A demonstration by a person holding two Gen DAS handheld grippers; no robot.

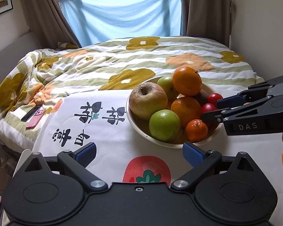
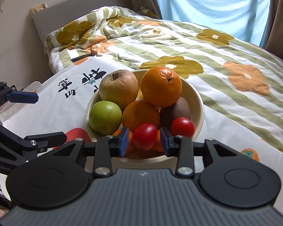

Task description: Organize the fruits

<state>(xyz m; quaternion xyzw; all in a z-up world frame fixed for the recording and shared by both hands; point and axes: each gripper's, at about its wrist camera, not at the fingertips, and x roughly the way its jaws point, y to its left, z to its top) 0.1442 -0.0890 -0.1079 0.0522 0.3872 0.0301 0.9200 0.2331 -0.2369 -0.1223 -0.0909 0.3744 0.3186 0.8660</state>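
Observation:
A cream bowl (image 1: 214, 131) (image 2: 198, 101) on a white printed cloth holds a brownish apple (image 1: 148, 100) (image 2: 118, 89), green apples (image 1: 164, 125) (image 2: 105, 117), oranges (image 1: 186, 81) (image 2: 160, 85), a small mandarin (image 1: 196, 130), a kiwi (image 2: 176, 109) and two red cherry tomatoes (image 2: 144, 136) (image 2: 183, 127). My right gripper (image 2: 144, 141) (image 1: 210, 109) is open over the bowl's near rim, its blue pads either side of one tomato without closing on it. My left gripper (image 1: 139, 154) is open and empty, in front of the bowl above the cloth.
The cloth (image 1: 107, 131) lies on a bed with a flowered striped quilt (image 1: 122, 60). Two phones (image 1: 33, 116) lie on the quilt at the left. Curtains and a blue sheet (image 1: 122, 13) hang at the window behind. A headboard (image 2: 69, 15) stands at the wall.

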